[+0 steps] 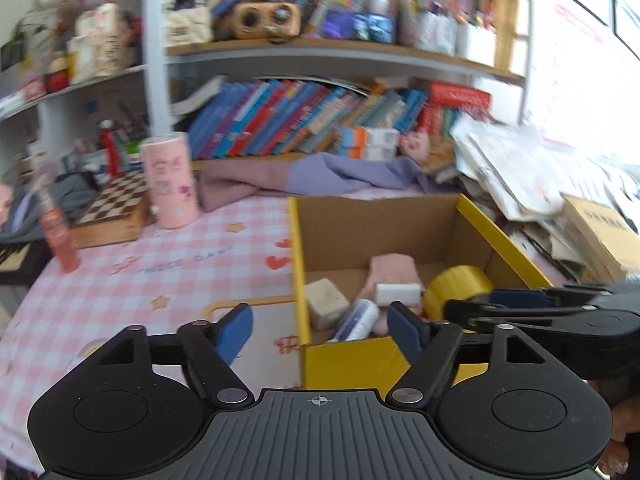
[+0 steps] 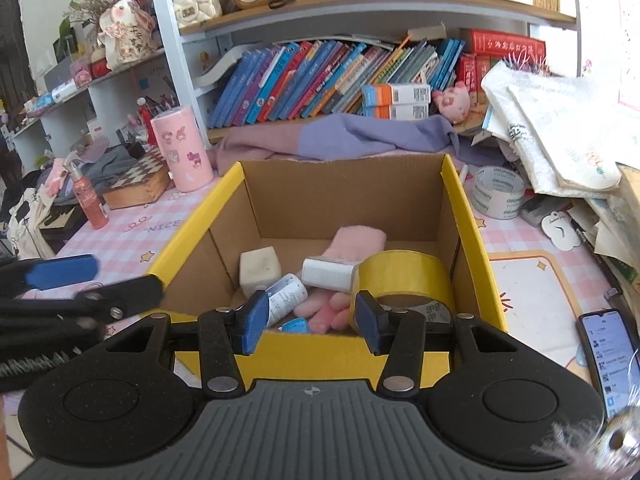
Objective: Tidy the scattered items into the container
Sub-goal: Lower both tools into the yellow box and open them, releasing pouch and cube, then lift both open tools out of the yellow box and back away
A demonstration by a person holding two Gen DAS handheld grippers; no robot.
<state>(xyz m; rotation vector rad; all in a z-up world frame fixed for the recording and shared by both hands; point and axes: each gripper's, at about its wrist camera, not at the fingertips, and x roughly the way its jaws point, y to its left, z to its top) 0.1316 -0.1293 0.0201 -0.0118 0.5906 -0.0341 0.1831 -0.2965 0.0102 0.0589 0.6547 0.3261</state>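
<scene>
A yellow cardboard box (image 1: 297, 240) (image 2: 460, 200) stands open on the pink checked tablecloth. Inside lie a yellow tape roll (image 1: 456, 284) (image 2: 400, 276), a pink fluffy glove (image 1: 394, 270) (image 2: 360, 240), a white cube (image 1: 326, 300) (image 2: 258, 268), a small white packet (image 1: 398, 294) (image 2: 328, 274) and a white tube (image 1: 358, 320) (image 2: 286, 296). My left gripper (image 1: 320, 322) hangs open over the box's near left corner, holding nothing. My right gripper (image 2: 311, 316) is open above the near wall, empty, its right finger close to the tape roll.
A clear tape roll (image 2: 498, 192) and a phone (image 2: 608, 360) lie right of the box. A pink canister (image 2: 182, 148), a chess box (image 2: 136, 184) and a red spray bottle (image 2: 86, 196) stand at the left. Purple cloth, book shelves and a paper pile ring the back and right.
</scene>
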